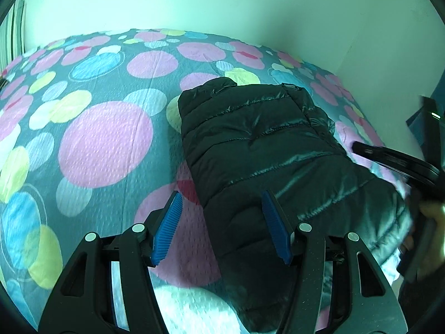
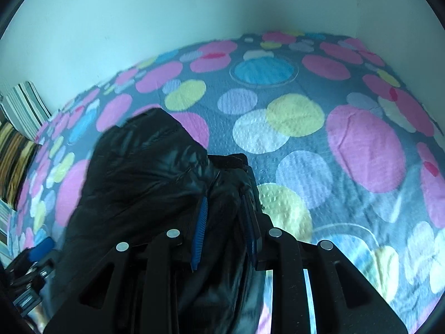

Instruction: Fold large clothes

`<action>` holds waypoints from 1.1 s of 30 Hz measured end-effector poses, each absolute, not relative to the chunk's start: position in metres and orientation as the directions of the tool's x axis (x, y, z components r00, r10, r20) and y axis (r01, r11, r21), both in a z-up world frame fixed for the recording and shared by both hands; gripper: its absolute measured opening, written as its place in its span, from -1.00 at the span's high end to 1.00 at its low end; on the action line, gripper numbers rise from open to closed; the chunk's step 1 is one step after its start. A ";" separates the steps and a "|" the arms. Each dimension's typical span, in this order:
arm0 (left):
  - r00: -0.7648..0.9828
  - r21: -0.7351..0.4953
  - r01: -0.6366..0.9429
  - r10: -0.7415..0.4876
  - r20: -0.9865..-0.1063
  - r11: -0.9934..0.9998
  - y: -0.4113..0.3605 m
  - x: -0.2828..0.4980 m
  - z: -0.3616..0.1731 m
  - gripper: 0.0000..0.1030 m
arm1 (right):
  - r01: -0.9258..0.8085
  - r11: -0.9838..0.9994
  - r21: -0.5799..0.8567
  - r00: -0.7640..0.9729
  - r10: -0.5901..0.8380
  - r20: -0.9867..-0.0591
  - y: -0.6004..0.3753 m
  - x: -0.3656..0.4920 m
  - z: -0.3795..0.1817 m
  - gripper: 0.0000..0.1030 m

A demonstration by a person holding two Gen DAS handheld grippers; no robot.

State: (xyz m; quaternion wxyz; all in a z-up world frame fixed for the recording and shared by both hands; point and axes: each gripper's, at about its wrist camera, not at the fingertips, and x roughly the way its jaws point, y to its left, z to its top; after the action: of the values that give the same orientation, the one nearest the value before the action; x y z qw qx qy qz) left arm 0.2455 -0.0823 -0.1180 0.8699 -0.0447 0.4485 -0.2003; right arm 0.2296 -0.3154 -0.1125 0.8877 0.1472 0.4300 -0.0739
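Observation:
A black quilted puffer jacket (image 1: pixel 258 144) lies folded into a long block on the spotted bedspread (image 1: pixel 105 144). My left gripper (image 1: pixel 222 194) hovers over the jacket's near left edge. Its blue pads (image 1: pixel 169 222) stand wide apart, open, pressing on nothing. In the right wrist view the jacket (image 2: pixel 144 167) is bunched up, and a fold of it fills the narrow gap between the blue pads (image 2: pixel 201 222) of my right gripper (image 2: pixel 225 194), which is shut on it. Part of the right gripper (image 1: pixel 395 161) and a hand (image 1: pixel 431 217) show at the right edge of the left wrist view.
The bedspread (image 2: pixel 347 144) stretches wide to the right of the jacket and ends at a pale wall (image 2: pixel 139 27). Striped pillows (image 2: pixel 22 111) lie at the bed's far left. A dark object (image 1: pixel 425 119) stands beside the bed at the right.

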 end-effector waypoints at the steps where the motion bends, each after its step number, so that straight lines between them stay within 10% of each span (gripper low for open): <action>1: 0.520 -0.270 0.309 -0.399 -0.755 0.912 -0.081 0.240 -0.113 -0.15 | 0.251 0.945 0.207 0.635 0.000 -0.772 -0.313 0.220 -0.104 0.50; 33: 0.519 -0.167 0.356 -0.344 -0.782 0.919 -0.113 0.222 -0.136 -0.31 | 0.234 0.955 0.184 0.543 0.029 -0.839 -0.282 0.160 -0.160 0.48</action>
State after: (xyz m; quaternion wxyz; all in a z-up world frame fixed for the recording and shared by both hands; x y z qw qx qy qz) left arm 0.2223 -0.1125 -0.1362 0.8716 0.0072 0.4472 -0.2007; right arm 0.1597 -0.2819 -0.1599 0.8673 0.1386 0.4745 -0.0590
